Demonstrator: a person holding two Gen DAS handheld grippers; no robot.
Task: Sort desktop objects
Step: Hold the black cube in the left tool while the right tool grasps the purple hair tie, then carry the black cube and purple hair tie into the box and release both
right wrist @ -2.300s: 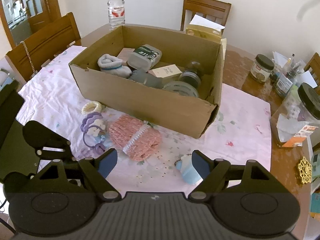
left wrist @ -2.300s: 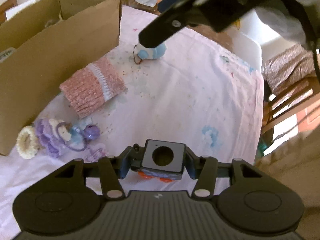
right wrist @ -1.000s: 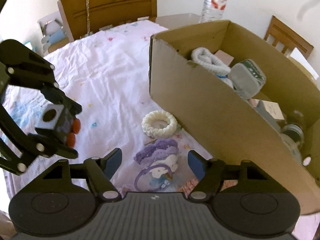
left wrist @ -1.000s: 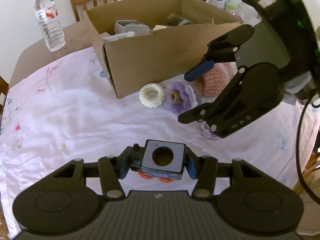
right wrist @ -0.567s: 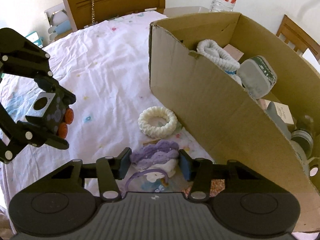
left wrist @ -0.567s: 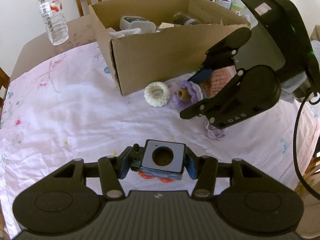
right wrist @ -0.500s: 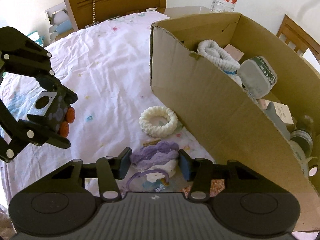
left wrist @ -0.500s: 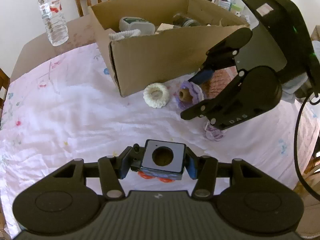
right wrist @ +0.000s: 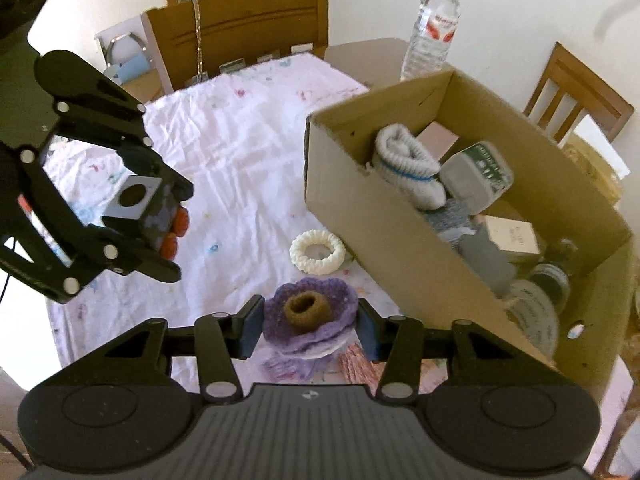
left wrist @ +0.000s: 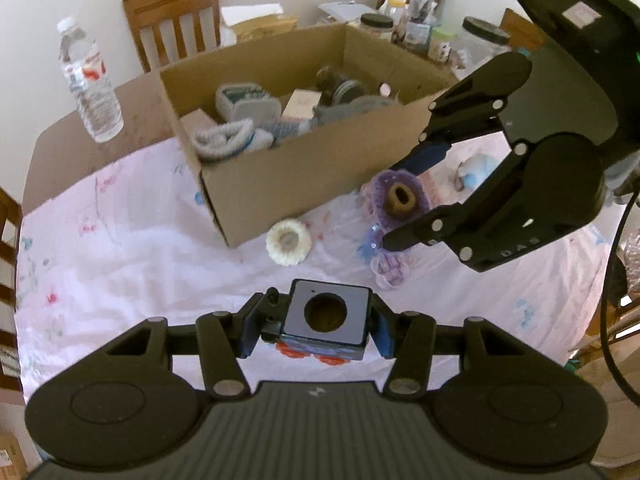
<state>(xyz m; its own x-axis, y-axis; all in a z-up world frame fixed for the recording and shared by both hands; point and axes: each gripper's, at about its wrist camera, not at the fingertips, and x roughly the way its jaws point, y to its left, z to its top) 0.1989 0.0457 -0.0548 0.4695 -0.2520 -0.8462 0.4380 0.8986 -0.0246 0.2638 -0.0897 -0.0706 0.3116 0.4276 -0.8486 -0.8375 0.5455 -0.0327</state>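
My left gripper (left wrist: 314,326) is shut on a small dark toy block with a round hole and orange wheels (left wrist: 326,316), held above the pink tablecloth (left wrist: 120,248); the same block (right wrist: 138,200) shows at the left of the right wrist view. My right gripper (right wrist: 308,326) is shut on a purple crocheted flower with a brown centre (right wrist: 310,312), lifted off the cloth; in the left wrist view the flower (left wrist: 400,200) hangs between its fingers. A cream knitted ring (left wrist: 288,242) (right wrist: 318,256) lies beside the open cardboard box (left wrist: 288,176) (right wrist: 400,240).
The box holds a rolled sock (right wrist: 408,164), a grey case (right wrist: 476,176) and other items. A water bottle (left wrist: 92,84) stands behind it. A purple hair tie (left wrist: 386,268) and a blue keychain toy (left wrist: 474,174) lie on the cloth. Wooden chairs (right wrist: 240,28) ring the table.
The right gripper closed on the purple flower and lifted it off the cloth. Both grippers rose, so the box's inside now shows more. The left gripper kept hold of the block.
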